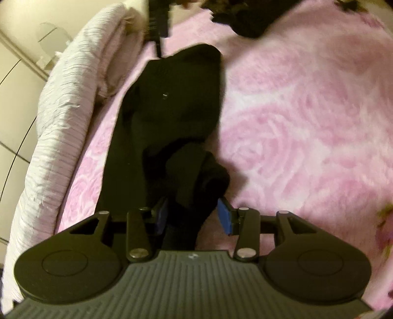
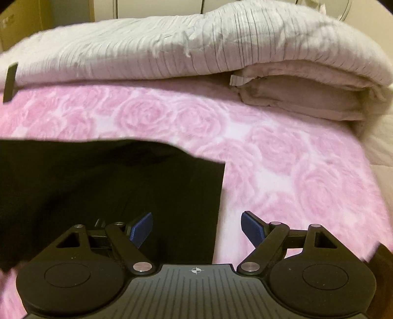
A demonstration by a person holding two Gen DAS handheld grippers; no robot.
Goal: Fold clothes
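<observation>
Black garment [image 1: 169, 103] on pink rose blanket [image 1: 307, 122]; bunched end between left tongs [image 1: 194, 218], pads gripping it. Right tongs [image 2: 196, 230] gaping, empty, above garment's straight edge. No legible writing.

My work surface is a bed covered by a pink blanket [image 1: 307, 110] with a rose pattern. In the left wrist view a black garment [image 1: 169, 110] lies on it, running from bottom centre up toward top centre, bunched near the bottom. Along the left edge of that frame I see a folded white ribbed quilt [image 1: 61, 110] lying on the blanket. At top centre to top right, a second dark heap [image 1: 248, 17], blurred. In the right wrist view the garment's flat, straight-edged end fills the lower left; the quilt spans the top, a beige folded layer [image 2: 302, 95] under its right part.
</observation>
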